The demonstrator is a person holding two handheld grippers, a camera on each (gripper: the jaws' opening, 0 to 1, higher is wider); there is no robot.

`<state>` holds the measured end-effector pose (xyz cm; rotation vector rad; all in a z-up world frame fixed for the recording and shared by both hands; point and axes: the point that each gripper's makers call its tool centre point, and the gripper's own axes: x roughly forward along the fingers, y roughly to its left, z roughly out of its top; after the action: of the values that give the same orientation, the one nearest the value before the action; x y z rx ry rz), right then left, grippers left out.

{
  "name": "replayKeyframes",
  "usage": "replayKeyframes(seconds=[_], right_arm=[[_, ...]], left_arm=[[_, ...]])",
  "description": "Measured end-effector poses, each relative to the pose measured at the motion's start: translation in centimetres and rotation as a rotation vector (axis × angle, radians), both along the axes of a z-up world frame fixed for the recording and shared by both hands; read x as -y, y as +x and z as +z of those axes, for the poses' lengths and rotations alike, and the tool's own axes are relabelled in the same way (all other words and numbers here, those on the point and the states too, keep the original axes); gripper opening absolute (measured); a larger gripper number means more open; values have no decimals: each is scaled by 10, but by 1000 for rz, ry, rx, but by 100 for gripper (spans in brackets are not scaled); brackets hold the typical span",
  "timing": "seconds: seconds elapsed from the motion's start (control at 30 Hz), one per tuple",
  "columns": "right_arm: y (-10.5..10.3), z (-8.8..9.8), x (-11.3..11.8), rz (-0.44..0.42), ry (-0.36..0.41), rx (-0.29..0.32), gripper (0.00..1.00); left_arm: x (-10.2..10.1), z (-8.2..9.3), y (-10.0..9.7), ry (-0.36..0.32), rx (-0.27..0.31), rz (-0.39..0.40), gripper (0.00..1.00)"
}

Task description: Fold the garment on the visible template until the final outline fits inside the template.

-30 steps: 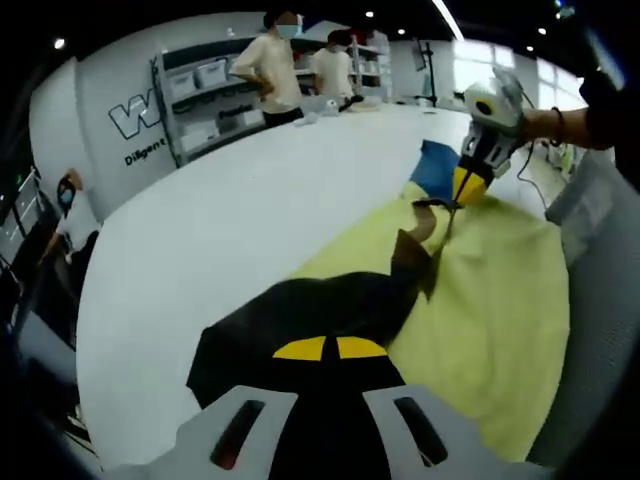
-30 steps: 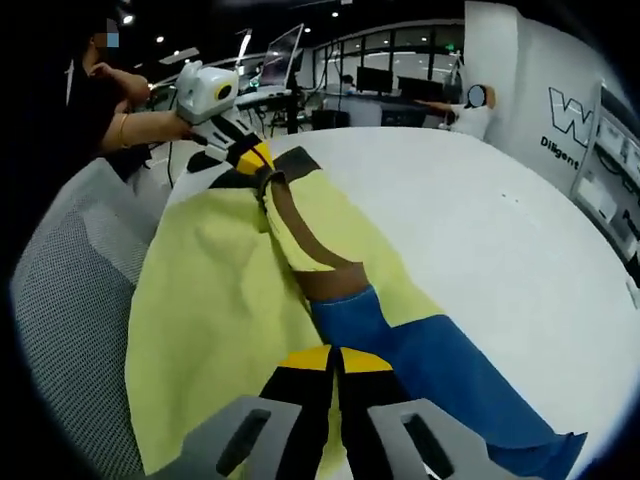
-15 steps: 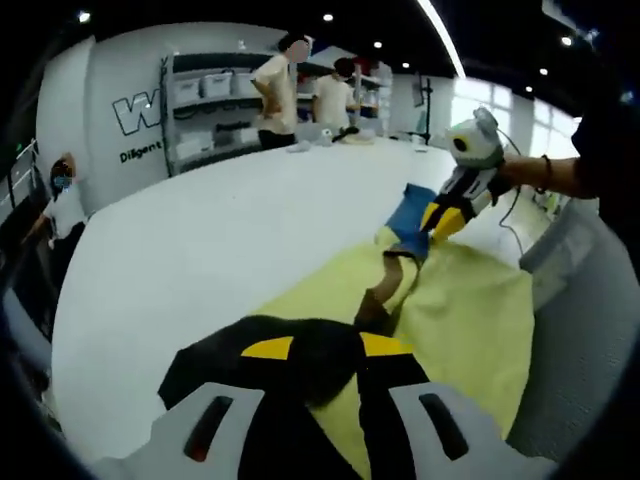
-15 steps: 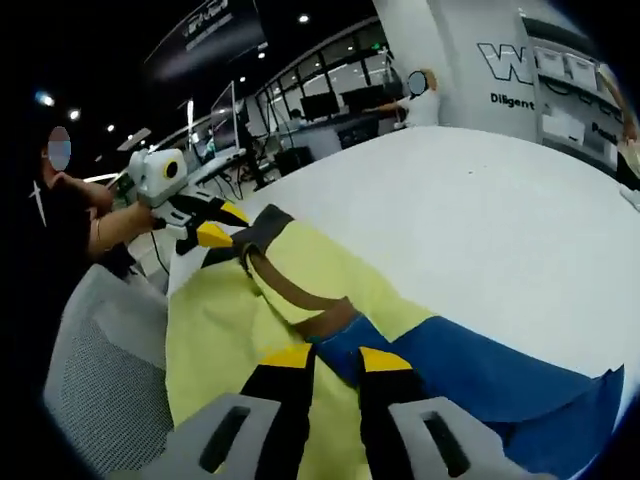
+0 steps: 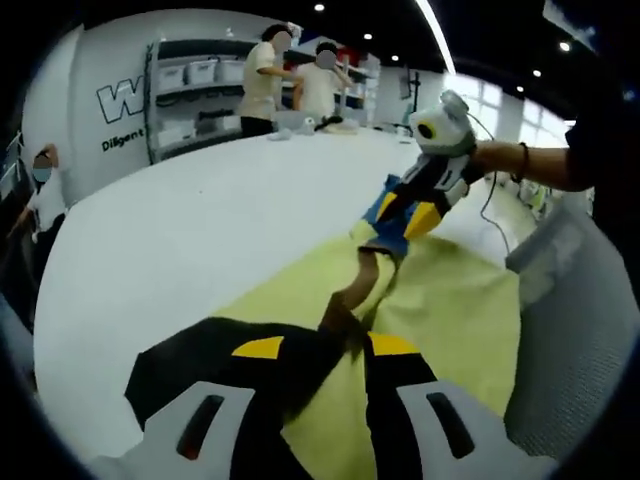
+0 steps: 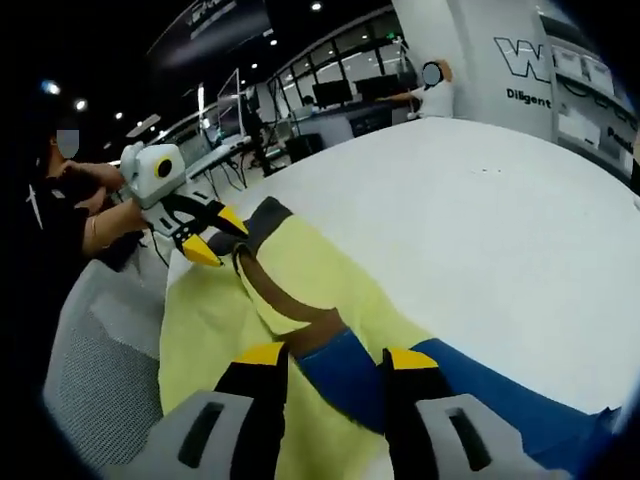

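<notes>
- The garment [image 5: 450,320], yellow with black, brown and blue parts, lies on the white counter [image 5: 200,230].
- The left hand-held gripper [image 5: 320,348] stands released over its black end.
- The right hand-held gripper [image 6: 325,355] stands released over its blue end.

Matt cloth garment [image 5: 440,320] (soft), smooth table [image 5: 200,220]

A broad white table [image 5: 220,200] carries a garment [image 5: 450,310], mostly yellow, with a black sleeve [image 5: 215,350] at one end, a blue sleeve [image 6: 500,390] at the other and a brown collar band [image 6: 285,310] between them. The garment lies spread along the table's near edge, just beside a grey mesh chair back [image 5: 570,330].
</notes>
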<state>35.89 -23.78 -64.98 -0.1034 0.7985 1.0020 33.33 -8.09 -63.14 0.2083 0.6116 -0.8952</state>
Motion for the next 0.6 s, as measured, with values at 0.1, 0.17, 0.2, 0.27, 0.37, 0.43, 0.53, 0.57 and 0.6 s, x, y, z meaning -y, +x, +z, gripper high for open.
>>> replayKeyframes(seconds=[0.1, 0.17, 0.2, 0.27, 0.37, 0.43, 0.53, 0.57, 0.6], right_arm=[[2, -6, -1, 10, -7, -16, 33], [3, -10, -1, 17, -18, -27, 31], [3, -12, -1, 22, -23, -29, 29], [2, -14, -1, 29, -31, -38, 27], [0, -15, 0, 39, -41, -40, 20], [-1, -15, 1, 52, -51, -35, 11], [-3, -16, 4, 65, -66, -36, 0], [-4, -16, 5, 66, -65, -37, 0], [-4, -15, 5, 63, -63, -41, 0]], left_arm=[[-1, -6, 0, 3, -26, 4, 23], [-1, -11, 1, 21, -37, 6, 19], [-1, -12, 1, 24, -40, 9, 18], [-2, -15, 1, 25, -52, 14, 17], [-2, -17, 1, 31, -57, 16, 14], [-1, -18, 0, 28, -67, 13, 11], [-1, -20, -1, 27, -77, 14, 8], [-1, -20, -1, 26, -80, 14, 6], [-1, -21, -1, 26, -83, 15, 5]])
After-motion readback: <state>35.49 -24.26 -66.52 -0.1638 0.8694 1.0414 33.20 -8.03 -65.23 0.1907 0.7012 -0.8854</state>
